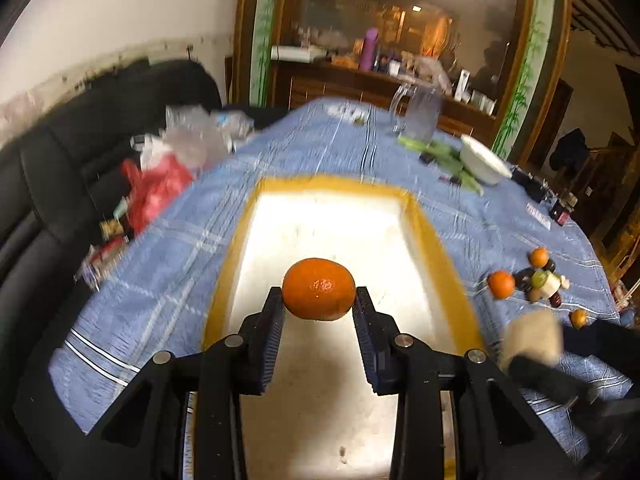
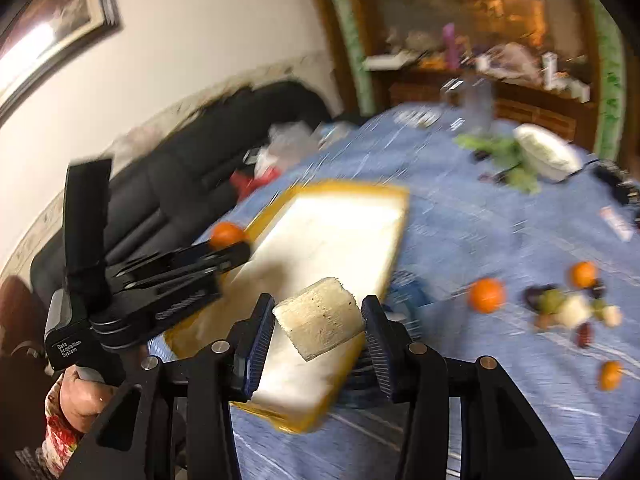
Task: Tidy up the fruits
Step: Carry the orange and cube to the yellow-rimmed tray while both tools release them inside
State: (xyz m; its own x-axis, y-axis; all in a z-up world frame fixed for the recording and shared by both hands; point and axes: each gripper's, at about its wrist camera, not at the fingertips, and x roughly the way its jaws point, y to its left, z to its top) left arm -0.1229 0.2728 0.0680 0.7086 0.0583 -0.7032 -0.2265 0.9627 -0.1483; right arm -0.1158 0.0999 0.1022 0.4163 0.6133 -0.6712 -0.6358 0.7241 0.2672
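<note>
My left gripper (image 1: 319,300) is shut on an orange mandarin (image 1: 319,289), held above the white tray with a yellow rim (image 1: 438,248). From the right wrist view the same left gripper (image 2: 236,250) with its mandarin (image 2: 226,235) hovers at the tray's (image 2: 394,204) left edge. My right gripper (image 2: 319,320) is shut on a pale cream cube of fruit (image 2: 320,323), over the tray's near corner. That cube (image 1: 532,338) shows blurred at lower right in the left wrist view. More mandarins (image 2: 486,295) and a heap of mixed small fruit (image 2: 568,308) lie on the blue cloth to the right.
A blue checked cloth (image 1: 168,264) covers the table. A white bowl (image 1: 482,158), green leaves (image 1: 440,152) and a clear jug (image 1: 420,114) stand at the far end. Plastic bags (image 1: 160,184) pile up at the left edge beside a black sofa (image 1: 48,184). A hand (image 2: 86,394) holds the left gripper.
</note>
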